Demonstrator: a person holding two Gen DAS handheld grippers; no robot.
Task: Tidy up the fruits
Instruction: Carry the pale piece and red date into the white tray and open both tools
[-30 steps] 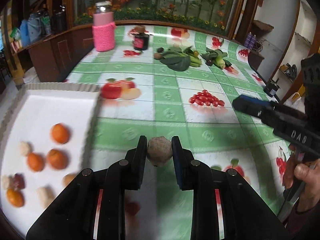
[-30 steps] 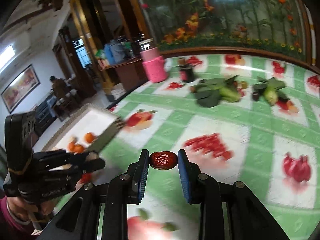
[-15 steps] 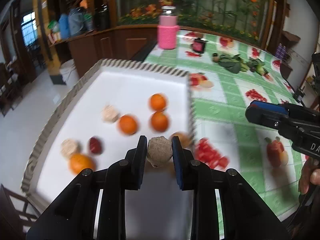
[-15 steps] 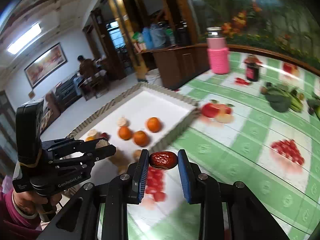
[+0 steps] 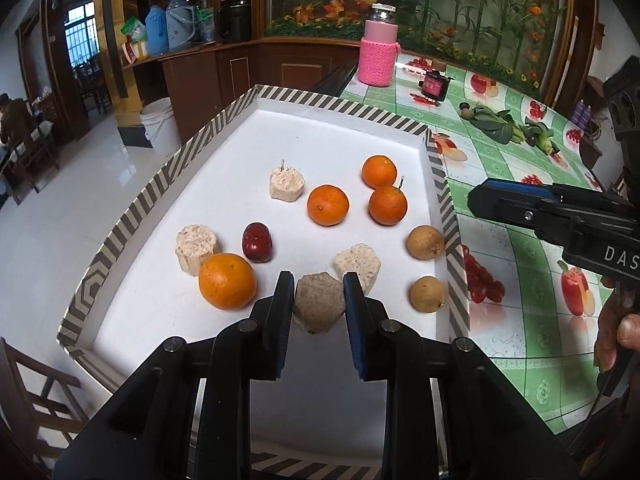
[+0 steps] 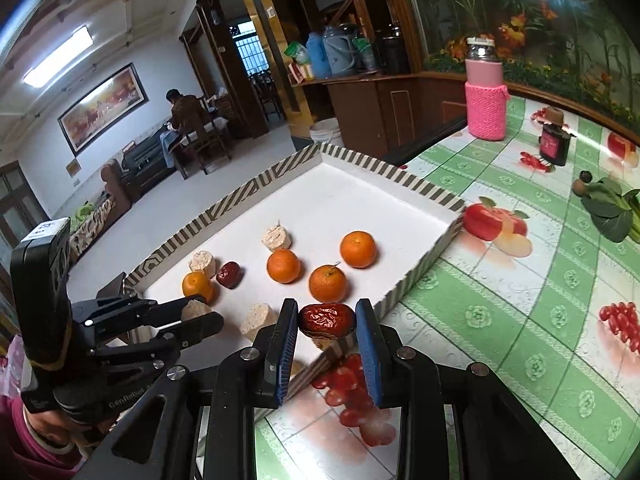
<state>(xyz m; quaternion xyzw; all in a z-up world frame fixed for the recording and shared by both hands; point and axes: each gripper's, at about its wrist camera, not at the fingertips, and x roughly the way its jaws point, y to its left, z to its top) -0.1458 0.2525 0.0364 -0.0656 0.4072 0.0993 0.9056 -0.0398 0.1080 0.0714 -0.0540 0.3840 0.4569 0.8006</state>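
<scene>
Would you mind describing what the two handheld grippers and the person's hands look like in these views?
Both are matte black plastic, with round silver pivot screws and two flat fingers faced with ribbed blue pads. The left gripper has a tall black block at its rear and white lettering, partly hidden. The right gripper carries white letters "DAS", cut off at the frame edge. The left hand has a pink sleeve; the right hand is bare.
</scene>
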